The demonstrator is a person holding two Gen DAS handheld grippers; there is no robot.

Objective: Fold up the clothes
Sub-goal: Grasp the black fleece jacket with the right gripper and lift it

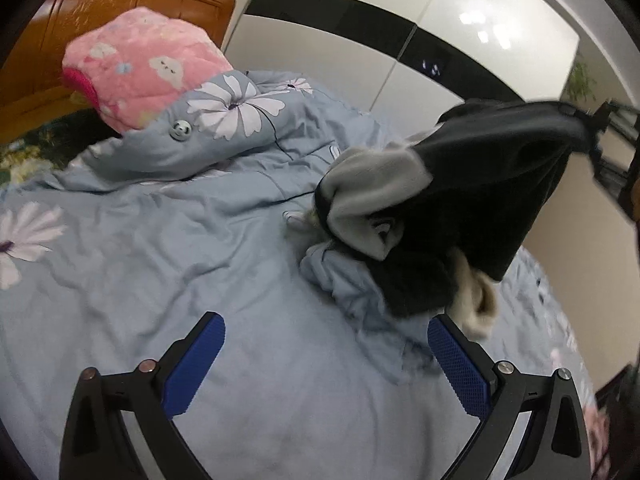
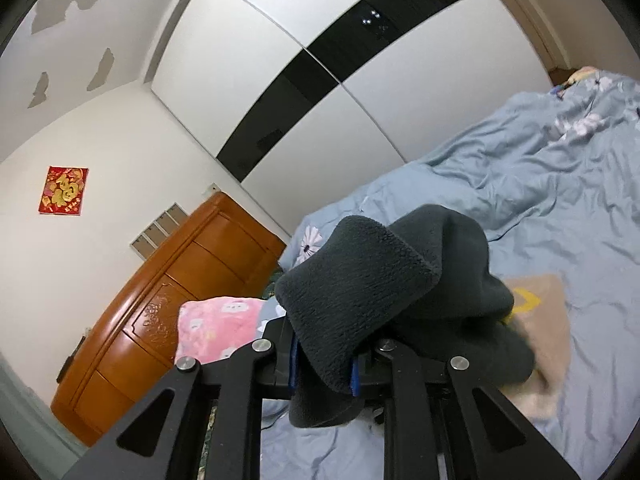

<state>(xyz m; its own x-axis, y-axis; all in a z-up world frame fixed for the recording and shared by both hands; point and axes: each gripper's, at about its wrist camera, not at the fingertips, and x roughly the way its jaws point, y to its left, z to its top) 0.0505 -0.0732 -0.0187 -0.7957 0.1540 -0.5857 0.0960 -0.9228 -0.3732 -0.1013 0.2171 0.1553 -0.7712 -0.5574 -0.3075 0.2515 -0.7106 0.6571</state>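
A dark fleece garment (image 1: 492, 184) with a grey lining hangs lifted above the bed, its top edge pulled up to the right. Its lower part rests on a small pile of clothes (image 1: 360, 280) on the blue floral duvet (image 1: 180, 248). My left gripper (image 1: 326, 364) is open and empty, low over the duvet, just in front of the pile. My right gripper (image 2: 324, 364) is shut on a fold of the dark fleece garment (image 2: 360, 280), which drapes over the fingers. A beige garment (image 2: 540, 320) lies under it on the bed.
A pink cloud-print quilt (image 1: 140, 72) is folded at the head of the bed by the wooden headboard (image 1: 120, 4). A white and black wardrobe (image 2: 320, 80) runs along the far side. The duvet (image 2: 540, 200) is rumpled.
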